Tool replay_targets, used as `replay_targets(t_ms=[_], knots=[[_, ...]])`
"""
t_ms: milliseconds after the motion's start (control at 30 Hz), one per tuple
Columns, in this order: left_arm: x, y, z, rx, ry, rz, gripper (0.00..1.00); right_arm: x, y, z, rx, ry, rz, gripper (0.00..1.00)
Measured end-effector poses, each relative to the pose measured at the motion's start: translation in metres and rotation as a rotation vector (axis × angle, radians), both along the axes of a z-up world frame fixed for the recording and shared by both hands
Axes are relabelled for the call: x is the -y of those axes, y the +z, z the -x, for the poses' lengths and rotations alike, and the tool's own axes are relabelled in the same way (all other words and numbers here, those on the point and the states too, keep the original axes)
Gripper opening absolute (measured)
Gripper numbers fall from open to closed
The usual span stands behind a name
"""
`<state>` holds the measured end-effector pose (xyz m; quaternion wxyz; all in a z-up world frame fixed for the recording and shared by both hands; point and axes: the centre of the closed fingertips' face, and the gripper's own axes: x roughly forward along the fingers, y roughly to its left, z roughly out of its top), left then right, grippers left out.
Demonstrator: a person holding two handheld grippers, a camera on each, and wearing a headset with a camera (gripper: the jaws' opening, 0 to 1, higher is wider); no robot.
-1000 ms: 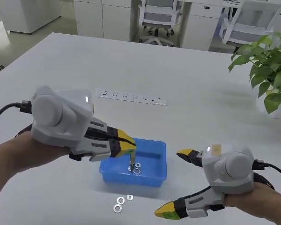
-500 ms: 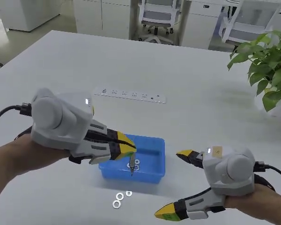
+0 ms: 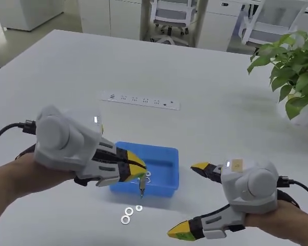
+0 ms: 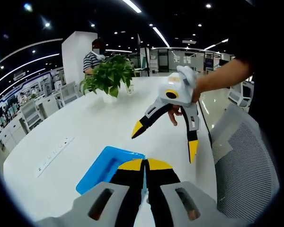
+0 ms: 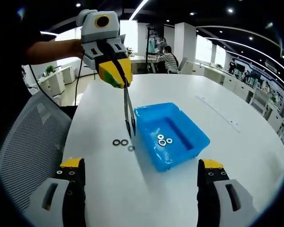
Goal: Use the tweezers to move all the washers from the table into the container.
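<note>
Washers: three loose ones [image 5: 121, 142] lie on the table, close together, just beside the container's long side nearest me. Three more washers [image 5: 164, 140] lie inside the container, bunched on its floor.
Container [image 3: 165, 153]: shallow blue tray, open top, flat on the table.
Tweezers [image 5: 128, 109]: clamped in my left claw [image 3: 137, 168], legs pointing down, tips just outside the container's near wall and beside the loose washers. Tips are close together; can't tell if anything is between them.
Left claw jaws are squeezed together on the tweezers' upper end, and it sits above the container's near left corner.
Right claw [image 3: 184, 200]: jaws spread wide, nothing in them, off the container's right end, on my side of it, clear of the wall.
Table [image 3: 220, 118]: plain white, matte, big.
Power strip [image 3: 141, 100]: white, flat on the table beyond the container's far side, well apart from it.
Plant [image 3: 295, 77]: green, leafy, at the table's edge far right of the container.
Room beyond the container: open office, white cabinets, office chairs [image 3: 169, 20] past the table's far end, ceiling strip lights, a mesh chair [image 5: 33, 142] on my side.
</note>
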<state>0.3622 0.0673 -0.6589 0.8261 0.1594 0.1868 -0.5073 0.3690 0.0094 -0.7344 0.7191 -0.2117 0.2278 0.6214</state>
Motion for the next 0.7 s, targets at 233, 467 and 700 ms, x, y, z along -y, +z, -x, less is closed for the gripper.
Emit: replay_targets(t_ms=[233,467,700], knots=[[0.001,-0.010,0.004,-0.015,-0.004,-0.007,0.05,0.001,-0.001,0.002,-0.004,0.000,0.003,0.99],[0.001,-0.021,0.006,-0.034,-0.008,-0.009,0.05,0.001,-0.004,0.003,-0.011,0.000,0.007,0.98],[0.001,-0.032,0.008,-0.048,-0.015,-0.019,0.05,0.002,-0.006,0.005,-0.018,0.003,0.011,0.98]])
